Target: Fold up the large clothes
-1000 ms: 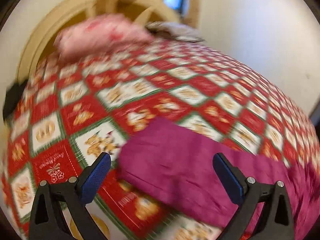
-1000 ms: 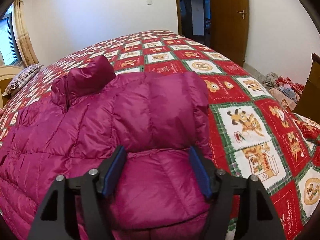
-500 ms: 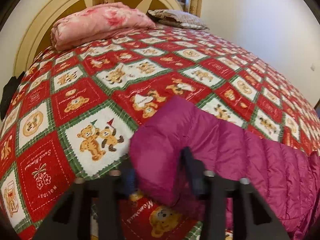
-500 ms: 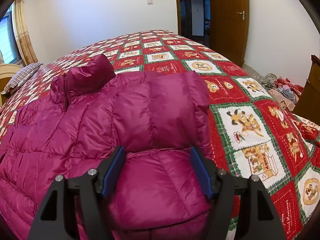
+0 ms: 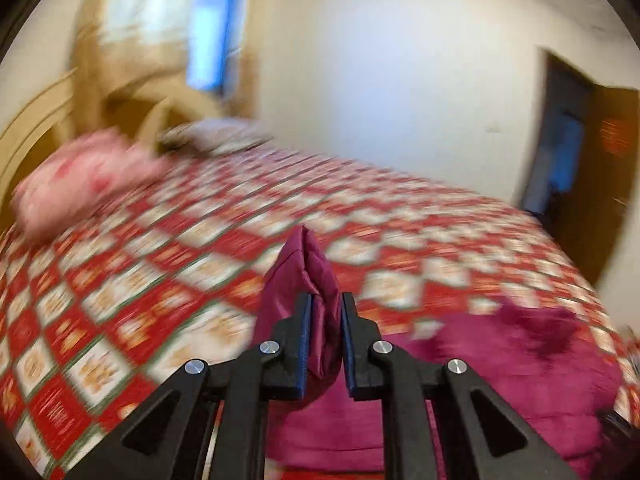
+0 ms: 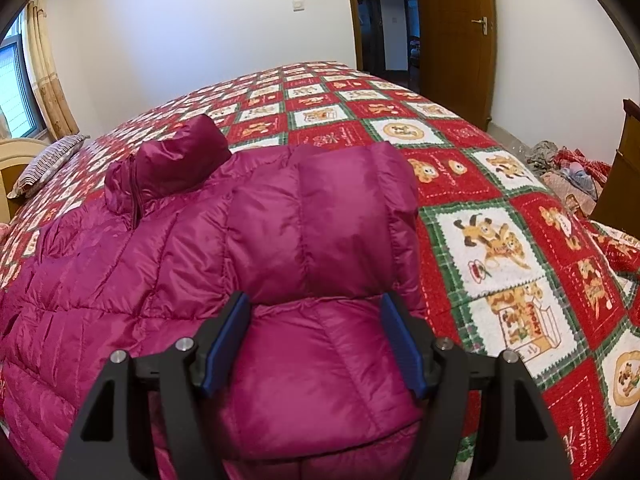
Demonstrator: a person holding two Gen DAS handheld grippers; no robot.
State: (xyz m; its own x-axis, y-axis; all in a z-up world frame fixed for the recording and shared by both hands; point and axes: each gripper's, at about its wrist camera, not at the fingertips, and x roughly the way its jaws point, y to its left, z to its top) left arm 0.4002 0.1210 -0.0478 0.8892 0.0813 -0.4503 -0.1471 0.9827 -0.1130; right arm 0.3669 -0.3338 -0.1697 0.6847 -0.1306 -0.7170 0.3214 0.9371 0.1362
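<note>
Nearest in the left wrist view, the left gripper (image 5: 323,304) has its jaws closing, and a narrow fold of the magenta puffer jacket (image 5: 500,360) is pinched between the blue pads; the fabric rises in a pointed peak past the fingertips. Beyond them the rest of the jacket lies low on the right part of the bedspread (image 5: 180,264), a red, white and green check that is smeared by motion blur. Farther off, a pink pillow (image 5: 84,176) sits near the curved wooden headboard (image 5: 28,128), with a paler pillow just beside it, and curtains and a window stand behind.

Close in the right wrist view, the right gripper (image 6: 316,308) is spread wide, its pads straddling a puffy folded section of the jacket (image 6: 160,280); whether the pads press on the cloth cannot be told. Ahead of it a sleeve lies folded across the jacket's body, and the collar stands up at the far left edge. The jacket covers the left and middle of the bedspread (image 6: 500,240), whose teddy-bear squares show clearly on the right. Farther back, a striped pillow (image 6: 48,160) rests by the window, a heap of clothes (image 6: 568,168) lies on the floor to the right, and a wooden door (image 6: 456,40) stands open beside a dark doorway.
</note>
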